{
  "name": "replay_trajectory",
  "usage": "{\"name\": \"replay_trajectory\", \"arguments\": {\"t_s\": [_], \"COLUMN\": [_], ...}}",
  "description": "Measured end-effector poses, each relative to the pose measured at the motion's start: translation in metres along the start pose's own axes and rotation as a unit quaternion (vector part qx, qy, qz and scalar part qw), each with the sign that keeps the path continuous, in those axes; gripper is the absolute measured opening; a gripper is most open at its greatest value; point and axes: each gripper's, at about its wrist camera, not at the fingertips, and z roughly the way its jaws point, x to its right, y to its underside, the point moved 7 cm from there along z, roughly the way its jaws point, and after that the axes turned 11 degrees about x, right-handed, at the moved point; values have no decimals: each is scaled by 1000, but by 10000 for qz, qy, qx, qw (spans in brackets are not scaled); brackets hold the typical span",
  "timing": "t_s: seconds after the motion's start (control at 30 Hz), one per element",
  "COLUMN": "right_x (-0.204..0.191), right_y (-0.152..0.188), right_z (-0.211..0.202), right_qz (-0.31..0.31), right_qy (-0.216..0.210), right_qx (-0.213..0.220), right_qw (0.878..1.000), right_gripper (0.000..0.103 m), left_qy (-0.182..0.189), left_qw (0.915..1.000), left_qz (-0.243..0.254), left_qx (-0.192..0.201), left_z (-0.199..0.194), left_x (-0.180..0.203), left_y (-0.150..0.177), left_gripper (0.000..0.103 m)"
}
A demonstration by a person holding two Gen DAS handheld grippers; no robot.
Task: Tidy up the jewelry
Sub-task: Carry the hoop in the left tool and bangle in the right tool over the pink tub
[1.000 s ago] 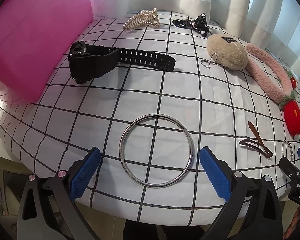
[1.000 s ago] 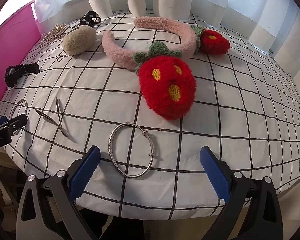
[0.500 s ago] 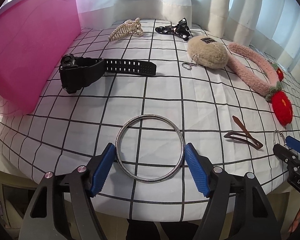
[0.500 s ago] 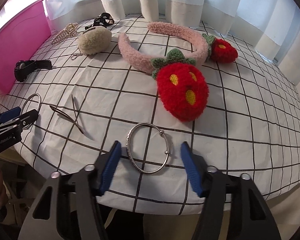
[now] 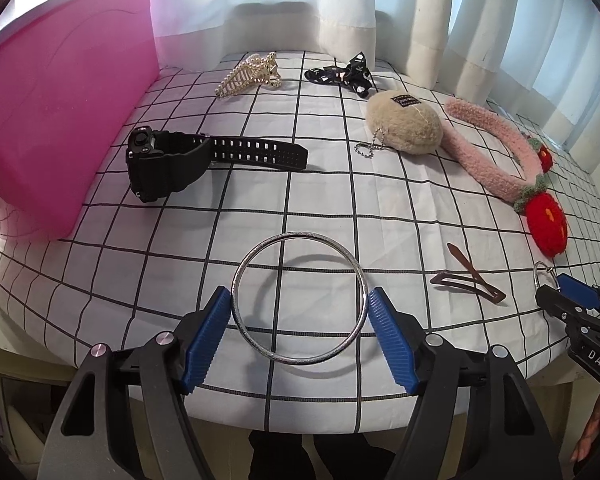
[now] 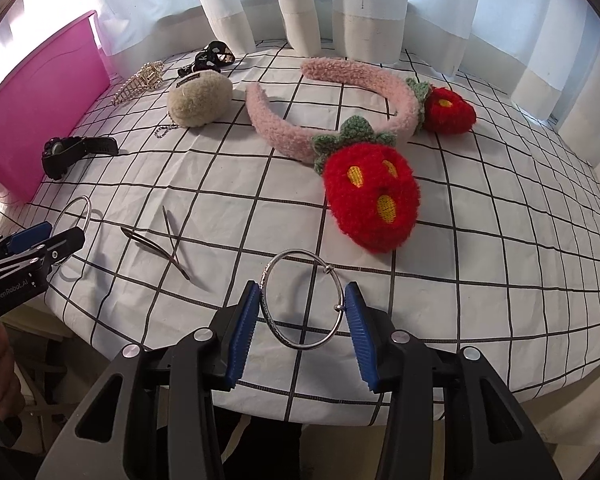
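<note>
Left gripper (image 5: pixel 299 322): blue pads clamped on either side of the large silver bangle (image 5: pixel 299 298), lifted off the checked cloth (image 5: pixel 324 208), its far rim tipped up. Right gripper (image 6: pixel 302 320): pads pinching the thin clasp bangle (image 6: pixel 303 305), raised the same way just in front of the red strawberry (image 6: pixel 372 200). Brown hair clip (image 5: pixel 470 280) lies between the grippers. "DAS" and "GenRobot.AI" are printed on the gripper bodies.

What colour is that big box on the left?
Pink: the storage box shows best in the left wrist view.
</note>
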Motion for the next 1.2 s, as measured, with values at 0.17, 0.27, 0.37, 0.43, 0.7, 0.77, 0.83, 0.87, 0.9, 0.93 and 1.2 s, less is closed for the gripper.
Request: {"name": "replay_trajectory", "arguments": {"t_s": [0.17,0.27,0.37,0.43,0.7,0.77,0.83,0.87,0.9,0.93,1.2], "right_x": [-3,-10,-19,-27,-71,-87,-107,-118,-129,-142,-268], "right_y": [-17,-34,-56,-73,-156,-179,-201,-212,-222,-232,-285], "right_z": [-12,-21,-33,-42,-82,-91,-97,-99,-100,-101,-91], "right_qz": [24,11,-58,-107,-399,-478,-615,-678,-726,-777,-1310], "right_qy": [-56,-104,-173,-226,-539,-698,-857,-944,-1051,-1160,-2029], "right_qx": [166,340,570,750,1615,1814,1995,2075,2145,2200,2333], "right_qw": [9998,9994,9982,9969,9846,9798,9742,9713,9683,9655,9419], "right_gripper": [43,43,43,43,43,43,43,43,43,43,43], "left_qy": [69,99,141,149,121,108,52,16,-27,-71,-857], "left_qw": [9998,9995,9986,9977,9899,9871,9840,9825,9811,9796,9683], "left_qz": [-11,-20,-49,-67,-218,-287,-354,-401,-458,-531,-869], "left_qx": [180,314,512,663,1397,1569,1744,1820,1882,1934,2179], "left_z": [-15,-26,-40,-49,-97,-110,-122,-127,-132,-136,-154], "left_x": [0,-1,-3,-6,-28,-38,-51,-59,-69,-79,-182], "left_y": [-17,-31,-49,-61,-124,-140,-155,-163,-169,-175,-205], "left_gripper": [68,68,68,68,68,68,68,68,68,68,68]}}
